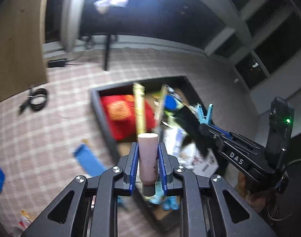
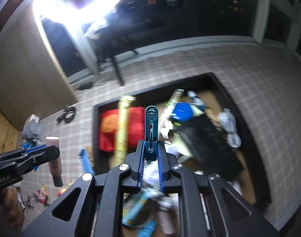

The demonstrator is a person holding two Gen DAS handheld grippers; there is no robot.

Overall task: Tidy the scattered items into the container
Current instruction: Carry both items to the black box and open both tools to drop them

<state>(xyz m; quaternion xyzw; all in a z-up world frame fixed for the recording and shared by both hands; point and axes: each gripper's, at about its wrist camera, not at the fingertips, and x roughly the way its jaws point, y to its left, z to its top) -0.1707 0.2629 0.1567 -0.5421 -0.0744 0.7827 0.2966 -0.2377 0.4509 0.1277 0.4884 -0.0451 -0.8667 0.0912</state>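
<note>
While clamped mid-body in the left tongs [image 1: 147, 159], pink tube [image 1: 148, 158]: light, smooth, likely slippery. Clenched in the right tongs [image 2: 150, 154] by its lower end, teal clothespin [image 2: 151, 132]: light, stiff. Just ahead and below both, dark box [image 1: 103, 116].

container [image 1: 103, 116] on checked carpet [image 1: 51, 138]
</note>
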